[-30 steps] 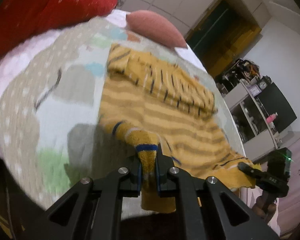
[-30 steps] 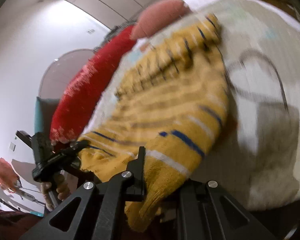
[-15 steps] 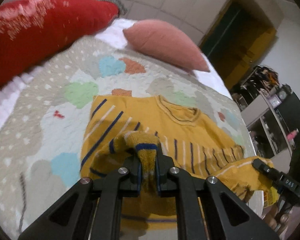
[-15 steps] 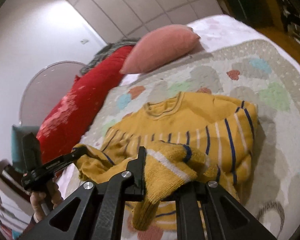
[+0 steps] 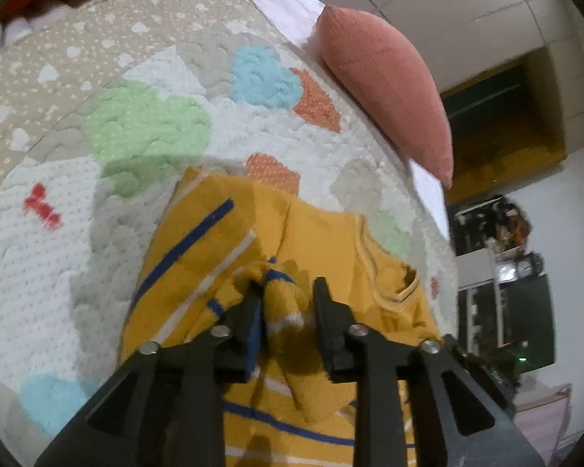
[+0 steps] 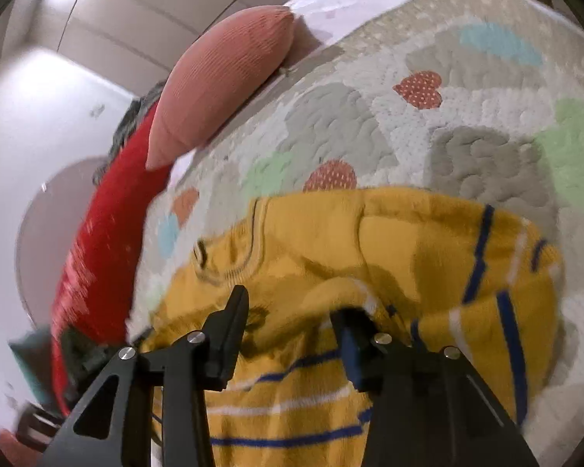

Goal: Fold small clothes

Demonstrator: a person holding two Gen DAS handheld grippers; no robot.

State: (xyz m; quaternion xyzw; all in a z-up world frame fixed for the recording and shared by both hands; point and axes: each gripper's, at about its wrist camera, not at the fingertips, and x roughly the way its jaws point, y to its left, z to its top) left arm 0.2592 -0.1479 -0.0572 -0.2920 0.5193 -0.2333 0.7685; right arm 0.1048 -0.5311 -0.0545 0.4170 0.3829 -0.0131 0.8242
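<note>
A small yellow sweater (image 5: 323,249) with blue and white stripes lies on the patterned quilt (image 5: 144,124), its bottom part folded up toward the collar. It also shows in the right wrist view (image 6: 408,241). My left gripper (image 5: 288,303) is open, with a bunched fold of sweater lying loose between the fingers. My right gripper (image 6: 292,311) is open just above the folded hem, holding nothing. The collar (image 6: 229,260) lies ahead of the right gripper, to its left.
A pink pillow (image 5: 389,89) lies at the head of the bed, also seen in the right wrist view (image 6: 222,85). A red cushion (image 6: 105,233) runs along the bed's side. A shelf unit (image 5: 502,264) stands beyond the bed edge.
Both grippers carried the sweater's lower part up over the body, lowered it, then opened. The fabric now rests folded on the sweater.
</note>
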